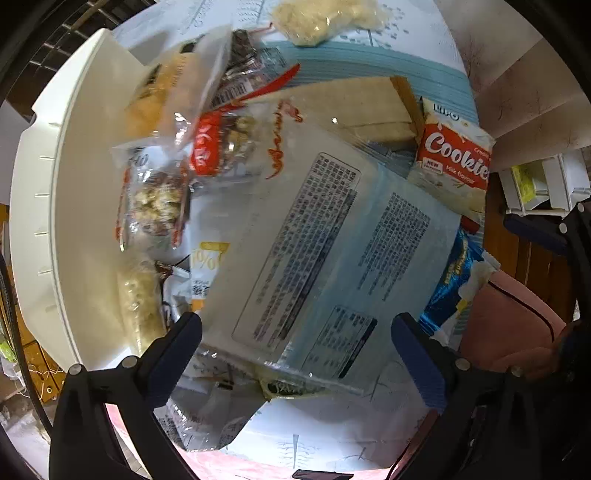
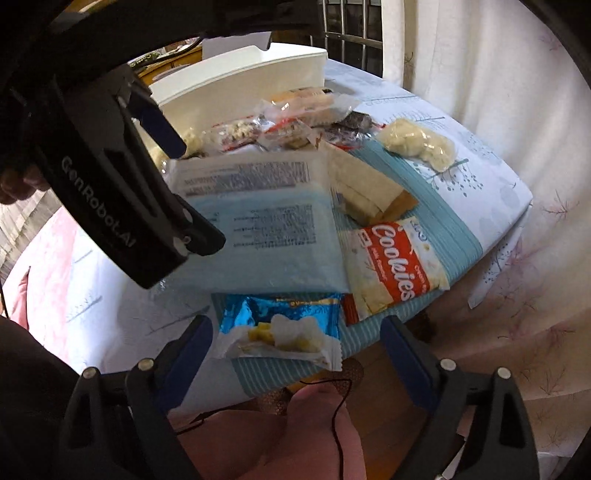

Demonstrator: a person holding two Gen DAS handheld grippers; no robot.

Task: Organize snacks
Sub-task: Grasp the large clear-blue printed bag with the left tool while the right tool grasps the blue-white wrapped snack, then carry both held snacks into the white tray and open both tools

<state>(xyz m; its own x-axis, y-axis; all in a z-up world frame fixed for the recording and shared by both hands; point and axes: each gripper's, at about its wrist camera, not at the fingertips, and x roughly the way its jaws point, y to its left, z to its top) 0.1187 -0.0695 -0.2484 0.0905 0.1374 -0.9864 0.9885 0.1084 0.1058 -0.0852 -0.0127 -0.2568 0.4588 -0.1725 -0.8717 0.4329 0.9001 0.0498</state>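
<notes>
The left gripper (image 1: 295, 354) had its jaws wide apart over a big pale blue packet (image 1: 332, 236) beside the white bin (image 1: 55, 184); the right gripper (image 2: 295, 354), jaws apart too, hung by a blue snack bag (image 2: 284, 325) at the table's near edge.

I'm in a home, by the look of it. My desk wears a household cloth (image 2: 436, 206) with blue stripes and printed sprigs, a pale curtain (image 2: 480, 92) with a pink leaf pattern hangs close beside it, and a barred window (image 2: 351, 29) sits behind. Packaged snacks (image 2: 280, 125) spill from a white plastic bin (image 2: 240, 74), ordinary pantry stuff.
</notes>
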